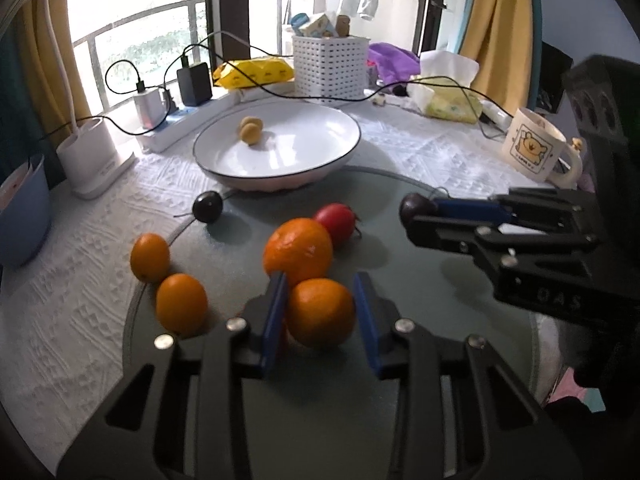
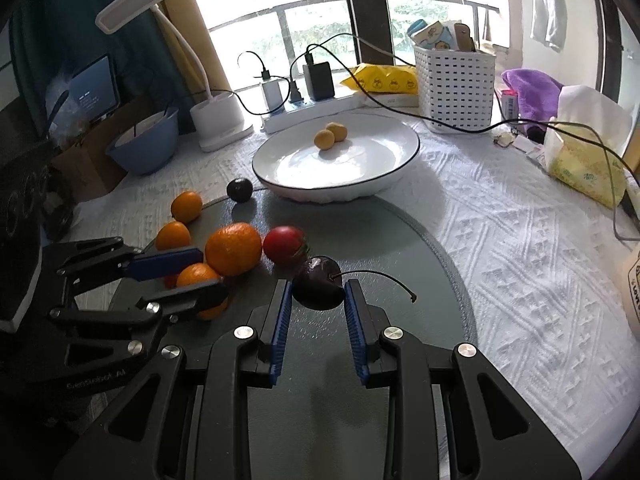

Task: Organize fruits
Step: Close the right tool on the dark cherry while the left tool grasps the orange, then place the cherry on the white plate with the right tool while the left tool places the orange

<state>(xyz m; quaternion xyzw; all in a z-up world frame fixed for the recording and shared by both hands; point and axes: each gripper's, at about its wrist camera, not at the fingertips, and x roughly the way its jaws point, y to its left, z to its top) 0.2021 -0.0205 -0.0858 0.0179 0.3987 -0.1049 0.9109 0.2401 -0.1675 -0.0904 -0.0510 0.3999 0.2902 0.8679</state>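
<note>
My left gripper (image 1: 320,285) is shut on a small orange (image 1: 320,314) resting on the grey round mat (image 1: 420,280). Just behind it lie a bigger orange (image 1: 298,250) and a red fruit (image 1: 336,222). Two small oranges (image 1: 150,258) sit at the mat's left edge, and a loose dark cherry (image 1: 207,207) lies nearer the plate. My right gripper (image 2: 318,285) is shut on another dark cherry (image 2: 320,292), whose stem curves right. The white plate (image 2: 360,168) behind the mat holds two small yellow fruits (image 2: 330,136).
Behind the plate stand a power strip with chargers (image 2: 304,92), a white basket (image 2: 454,84) and a lamp base (image 2: 218,120). Far left is a blue bowl (image 2: 146,148); a tissue pack (image 2: 584,160) lies at right. A mug (image 1: 534,148) stands right of the plate.
</note>
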